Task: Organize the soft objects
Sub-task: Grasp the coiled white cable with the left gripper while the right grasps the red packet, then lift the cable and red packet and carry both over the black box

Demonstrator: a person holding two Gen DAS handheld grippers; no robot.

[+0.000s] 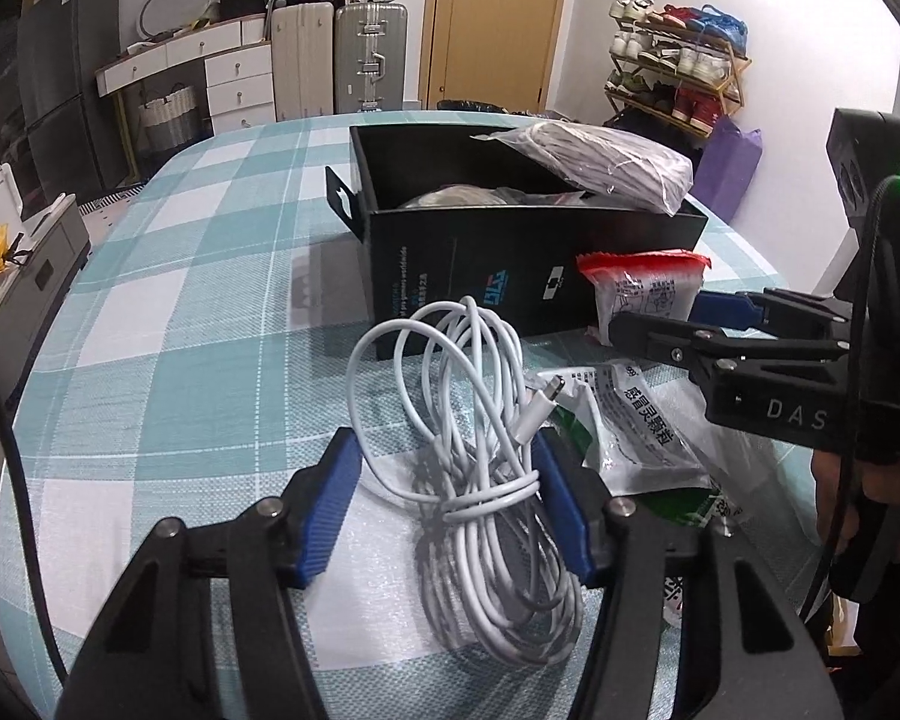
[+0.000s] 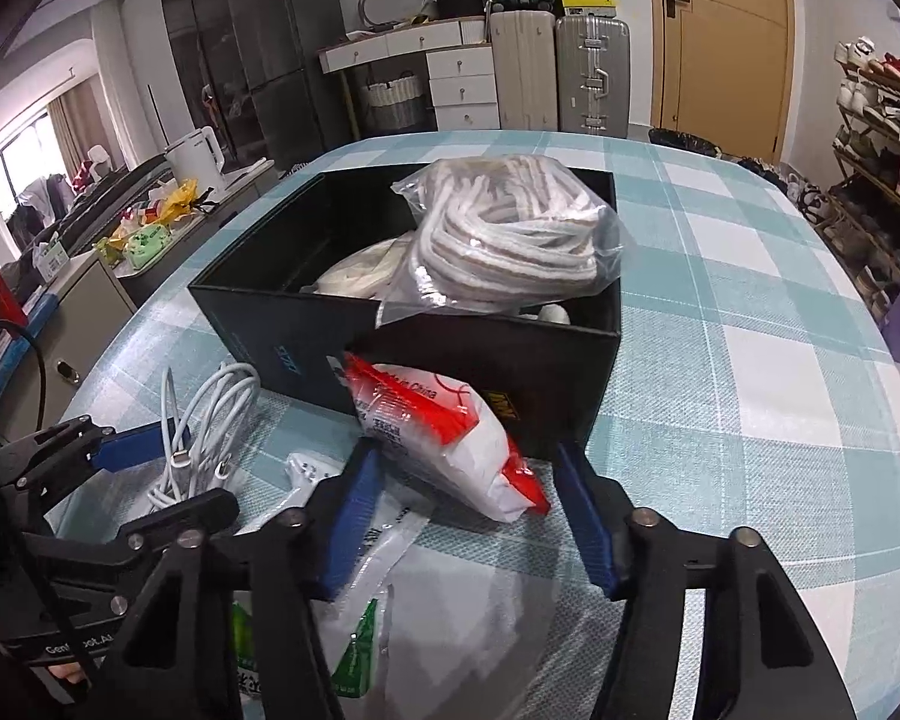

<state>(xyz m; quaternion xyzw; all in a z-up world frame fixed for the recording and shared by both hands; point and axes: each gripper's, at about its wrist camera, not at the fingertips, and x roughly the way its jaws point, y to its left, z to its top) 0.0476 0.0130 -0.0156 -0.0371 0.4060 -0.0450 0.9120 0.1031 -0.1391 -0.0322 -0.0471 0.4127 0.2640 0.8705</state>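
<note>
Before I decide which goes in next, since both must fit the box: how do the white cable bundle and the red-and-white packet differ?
The white cable bundle is a bare, loosely coiled cord; the red-and-white packet is a sealed, printed plastic pack. The cable lies on the table clear of the black box; the packet leans against the box's front wall. The cable sits between the left gripper fingers, the packet between the right gripper fingers. Both are still outside the box.

Walls: plain white.
Door (image 2: 723,36): tan wood, closed, dark handle.
Far wall: upright suitcases (image 2: 561,75) beside white drawers (image 2: 462,87).
Right side: shoe rack (image 1: 675,75), full.
Left side: daylit window (image 2: 12,162), curtain.
Table (image 1: 168,276): teal-and-white checked cloth.
</note>
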